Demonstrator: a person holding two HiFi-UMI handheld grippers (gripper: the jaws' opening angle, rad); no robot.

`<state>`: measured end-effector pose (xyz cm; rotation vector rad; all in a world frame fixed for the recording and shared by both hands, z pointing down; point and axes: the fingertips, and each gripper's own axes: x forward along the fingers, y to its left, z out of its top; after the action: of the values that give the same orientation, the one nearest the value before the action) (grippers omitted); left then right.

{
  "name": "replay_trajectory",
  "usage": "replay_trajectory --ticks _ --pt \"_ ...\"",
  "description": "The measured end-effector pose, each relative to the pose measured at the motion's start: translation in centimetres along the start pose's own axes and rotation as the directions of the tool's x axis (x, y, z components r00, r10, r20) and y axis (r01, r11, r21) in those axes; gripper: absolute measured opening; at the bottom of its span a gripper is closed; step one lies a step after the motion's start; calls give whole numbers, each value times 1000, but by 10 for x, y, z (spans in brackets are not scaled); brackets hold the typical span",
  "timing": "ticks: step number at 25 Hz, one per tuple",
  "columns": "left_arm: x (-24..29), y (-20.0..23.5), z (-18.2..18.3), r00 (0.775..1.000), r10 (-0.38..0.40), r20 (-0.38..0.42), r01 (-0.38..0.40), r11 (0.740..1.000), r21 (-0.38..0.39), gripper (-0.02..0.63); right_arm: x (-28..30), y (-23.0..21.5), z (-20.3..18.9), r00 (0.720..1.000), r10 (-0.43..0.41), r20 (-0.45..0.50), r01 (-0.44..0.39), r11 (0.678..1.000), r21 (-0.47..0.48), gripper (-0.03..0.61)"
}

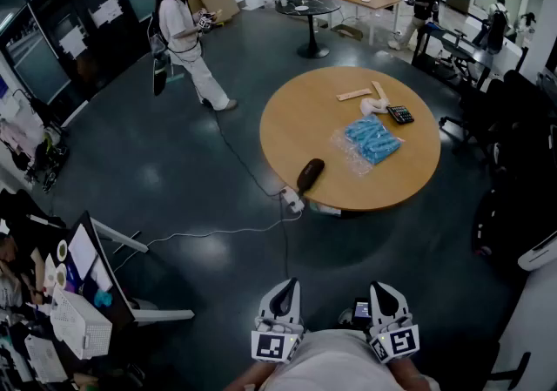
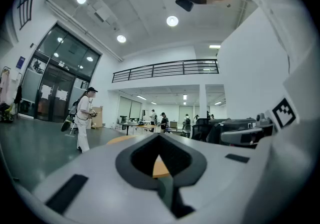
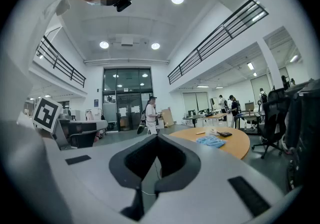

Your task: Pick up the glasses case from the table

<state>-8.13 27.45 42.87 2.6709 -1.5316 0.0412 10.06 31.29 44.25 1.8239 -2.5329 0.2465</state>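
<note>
A dark oval glasses case (image 1: 309, 174) lies near the front left rim of a round wooden table (image 1: 296, 132) in the head view. It is far ahead of both grippers. My left gripper (image 1: 285, 287) and right gripper (image 1: 384, 290) are held close to my body at the bottom of that view, both with jaws together and nothing in them. In the left gripper view the shut left gripper (image 2: 160, 139) frames a sliver of the table (image 2: 159, 166). The right gripper (image 3: 156, 138) looks level across the room, with the table (image 3: 227, 141) off to its right.
On the table lie a blue plastic packet (image 1: 372, 138), a calculator (image 1: 400, 114) and a wooden strip (image 1: 354, 94). A power strip (image 1: 292, 199) and cable lie on the floor by the table. A person in white (image 1: 187, 37) stands at the back left. Office chairs (image 1: 509, 163) crowd the right, and a desk (image 1: 78, 320) the left.
</note>
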Motion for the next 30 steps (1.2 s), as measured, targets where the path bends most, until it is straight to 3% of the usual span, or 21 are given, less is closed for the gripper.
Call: replay_trajectory --ticks 12,24,30 --pt "11 -10 -12 1000 24 -20 -25 1000 -14 8 -7 -17 3 1000 10 10 -10 999 -31 15" --pt "48 -15 -14 989 142 -48 -143 990 -9 8 7 -71 16 998 64 23 -65 998 16 15" --pt "76 8 -29 981 176 -87 -175 984 19 6 32 -98 22 997 74 14 -74 997 36 15"
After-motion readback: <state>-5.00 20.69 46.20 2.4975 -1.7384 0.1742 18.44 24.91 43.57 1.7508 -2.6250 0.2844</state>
